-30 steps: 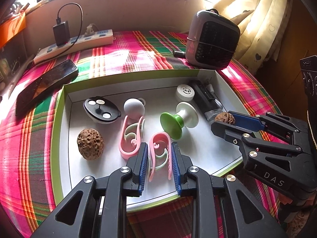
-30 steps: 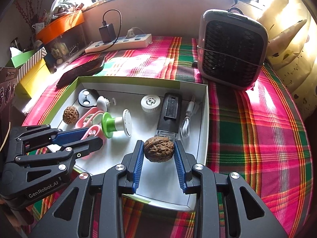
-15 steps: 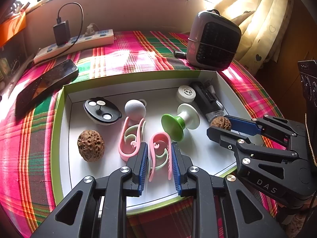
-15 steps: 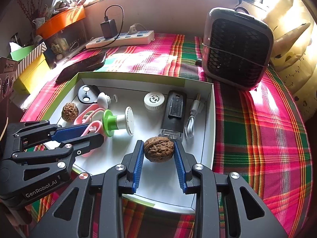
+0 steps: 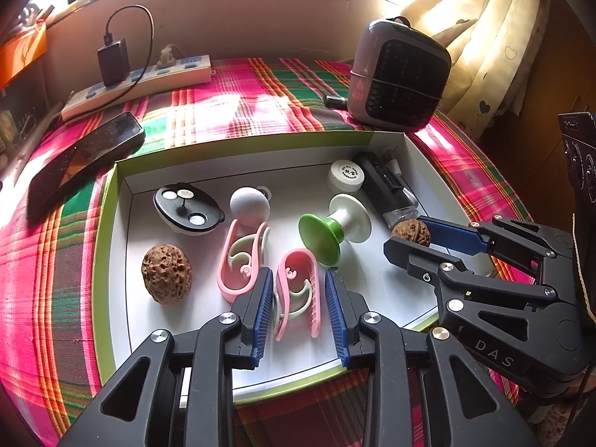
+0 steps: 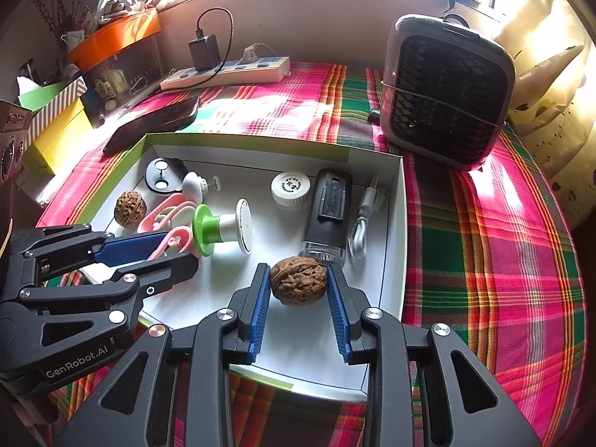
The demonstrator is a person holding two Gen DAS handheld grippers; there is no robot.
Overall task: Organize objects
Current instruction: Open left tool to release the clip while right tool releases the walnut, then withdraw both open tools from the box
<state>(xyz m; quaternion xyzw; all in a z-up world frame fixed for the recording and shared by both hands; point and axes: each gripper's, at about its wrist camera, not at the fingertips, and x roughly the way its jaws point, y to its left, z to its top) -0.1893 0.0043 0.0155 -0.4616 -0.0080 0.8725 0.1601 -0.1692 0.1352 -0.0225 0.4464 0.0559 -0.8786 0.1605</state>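
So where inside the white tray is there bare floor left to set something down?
Bare floor: the near right corner of the tray, around the walnut that the right gripper holds, and a strip along the far wall. Crowded: the left half, with the pink clips, the other walnut and the green spool; the left gripper is opening around one clip.

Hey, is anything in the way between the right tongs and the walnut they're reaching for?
Nothing visible. The walnut already sits between the right tongs, both blue pads against its sides, over bare floor of the white tray.
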